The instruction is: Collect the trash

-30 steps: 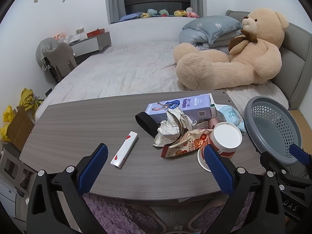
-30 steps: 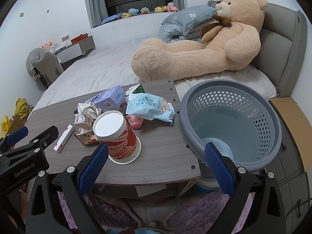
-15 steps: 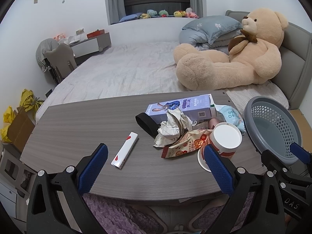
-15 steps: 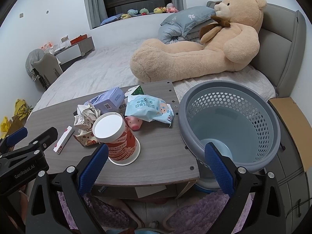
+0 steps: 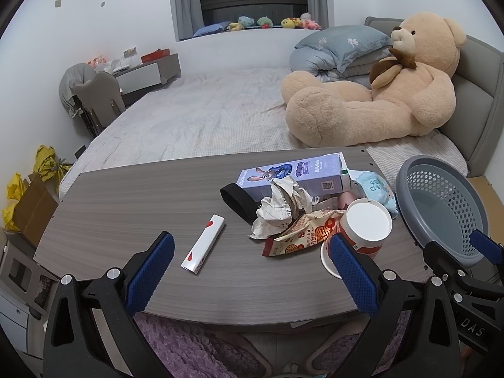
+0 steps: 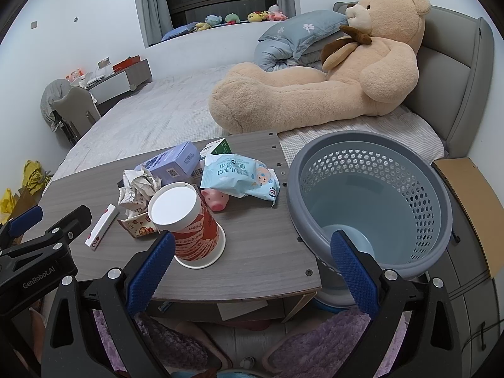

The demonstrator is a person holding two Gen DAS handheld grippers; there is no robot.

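Observation:
Trash lies on a grey wooden table (image 5: 132, 208): an upturned red-and-white paper cup (image 5: 362, 230) (image 6: 189, 220), a snack wrapper (image 5: 299, 233), crumpled paper (image 5: 280, 204) (image 6: 137, 186), a purple carton (image 5: 296, 174) (image 6: 174, 163), a blue wipes pack (image 6: 241, 174), a pink pig toy (image 6: 215, 200) and a white stick pack (image 5: 203, 244) (image 6: 100, 230). A grey perforated basket (image 6: 371, 201) (image 5: 441, 208) stands at the table's right end. My left gripper (image 5: 252, 271) is open and empty over the near edge. My right gripper (image 6: 252, 267) is open and empty, between cup and basket.
A black strap (image 5: 236, 200) lies by the carton. Behind the table is a bed (image 5: 204, 119) with a big teddy bear (image 5: 378, 94) and pillows. A chair and desk (image 5: 104, 85) stand at the far left. A purple rug (image 6: 315, 346) lies below.
Both grippers have drifted slightly; the views shifted a little. Nothing on the table moved.

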